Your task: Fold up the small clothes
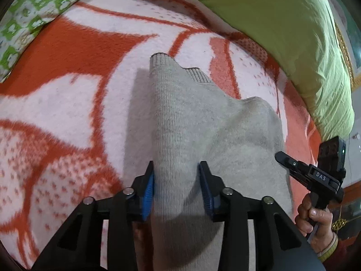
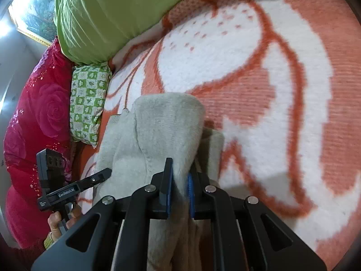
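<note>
Here, a grey knitted garment [image 1: 203,122], ribbed cuffs at twelve o'clock, droops over the orange-and-white blanket [image 1: 67,103], pinched by left gripper [image 1: 177,174] and right gripper [image 2: 180,176].

Home, bedroom. Bed under tongs, covered by fuzzy orange-and-white blanket [image 1: 67,103]. Big green quilt [image 2: 117,15] bunched beyond tongs. Small green-checked pillow [image 2: 89,101] past left tongs, red rose quilt [image 2: 38,122] beside it. Gold-framed picture [image 2: 33,15] on wall far behind.
</note>
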### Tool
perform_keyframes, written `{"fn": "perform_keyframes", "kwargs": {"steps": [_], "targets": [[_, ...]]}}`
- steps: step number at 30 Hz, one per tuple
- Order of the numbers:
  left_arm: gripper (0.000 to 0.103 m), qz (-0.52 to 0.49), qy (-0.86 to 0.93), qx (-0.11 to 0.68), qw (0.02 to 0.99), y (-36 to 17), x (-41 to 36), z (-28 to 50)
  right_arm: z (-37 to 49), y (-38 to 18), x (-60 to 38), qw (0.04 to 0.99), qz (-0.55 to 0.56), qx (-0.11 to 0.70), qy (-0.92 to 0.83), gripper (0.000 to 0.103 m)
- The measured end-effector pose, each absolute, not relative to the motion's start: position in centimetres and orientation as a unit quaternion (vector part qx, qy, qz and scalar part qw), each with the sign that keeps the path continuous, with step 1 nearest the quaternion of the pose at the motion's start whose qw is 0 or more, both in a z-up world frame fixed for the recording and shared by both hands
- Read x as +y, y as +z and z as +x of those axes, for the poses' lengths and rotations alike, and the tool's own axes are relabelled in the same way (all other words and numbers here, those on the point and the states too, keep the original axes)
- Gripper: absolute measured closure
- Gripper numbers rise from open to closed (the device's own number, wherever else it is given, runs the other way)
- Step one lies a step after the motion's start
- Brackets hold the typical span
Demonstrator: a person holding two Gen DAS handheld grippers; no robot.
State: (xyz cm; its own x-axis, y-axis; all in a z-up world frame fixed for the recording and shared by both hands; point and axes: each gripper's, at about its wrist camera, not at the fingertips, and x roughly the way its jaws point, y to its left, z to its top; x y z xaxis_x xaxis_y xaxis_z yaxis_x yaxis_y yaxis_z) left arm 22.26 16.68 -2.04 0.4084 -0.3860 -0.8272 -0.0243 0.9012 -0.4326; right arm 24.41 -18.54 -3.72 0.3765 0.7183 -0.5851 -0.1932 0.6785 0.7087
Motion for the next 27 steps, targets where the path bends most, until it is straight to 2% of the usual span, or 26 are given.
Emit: {"fn": "perform_keyframes", "kwargs": {"steps": [3,6,10,12,13,16,17,18,20,21,25,27], "targets": [[0.056,-0.182,-0.109,0.529,0.822,-0.6,16.8,20.5,22.5,-2.7,-20.3,0.784,0.304,0.467,0.275,0.077],[0.047,-0.164,-0.122,0.527,0.825,0.7,16.5,17.1,18.6,-1.7,-22.2,0.783,0.324,0.45,0.282,0.076],[0.047,-0.141,-0.134,0.538,0.82,0.5,16.0,13.0,13.0,-1.8,-22.6,0.771,0.322,0.465,0.293,0.072],[0.047,-0.143,-0.14,0.549,0.812,-0.2,15.8,11.1,10.7,-2.8,-22.4,0.759,0.332,0.477,0.293,0.051],[0.046,-0.147,-0.141,0.553,0.808,-0.6,15.7,10.6,9.9,-3.4,-22.3,0.756,0.333,0.484,0.288,0.047],[0.044,-0.145,-0.138,0.568,0.798,-2.1,15.5,9.4,8.6,-4.9,-21.2,0.753,0.326,0.499,0.28,0.046],[0.044,-0.146,-0.136,0.571,0.796,-2.6,15.5,9.2,8.4,-5.1,-21.0,0.753,0.32,0.501,0.282,0.048],[0.044,-0.143,-0.131,0.573,0.796,-3.1,15.5,9.0,8.2,-5.3,-20.4,0.755,0.302,0.507,0.285,0.067],[0.046,-0.138,-0.127,0.579,0.794,-3.8,15.3,9.2,8.4,-5.4,-19.8,0.753,0.278,0.522,0.289,0.094],[0.049,-0.135,-0.126,0.583,0.791,-4.0,15.1,9.3,8.3,-5.2,-19.8,0.757,0.273,0.519,0.29,0.095],[0.049,-0.102,-0.128,0.584,0.795,-3.5,14.3,9.0,7.6,-1.3,-20.9,0.792,0.235,0.472,0.307,0.096],[0.049,-0.091,-0.128,0.586,0.795,-3.7,14.0,9.1,7.7,-1.6,-20.8,0.801,0.195,0.483,0.296,0.096]]}}
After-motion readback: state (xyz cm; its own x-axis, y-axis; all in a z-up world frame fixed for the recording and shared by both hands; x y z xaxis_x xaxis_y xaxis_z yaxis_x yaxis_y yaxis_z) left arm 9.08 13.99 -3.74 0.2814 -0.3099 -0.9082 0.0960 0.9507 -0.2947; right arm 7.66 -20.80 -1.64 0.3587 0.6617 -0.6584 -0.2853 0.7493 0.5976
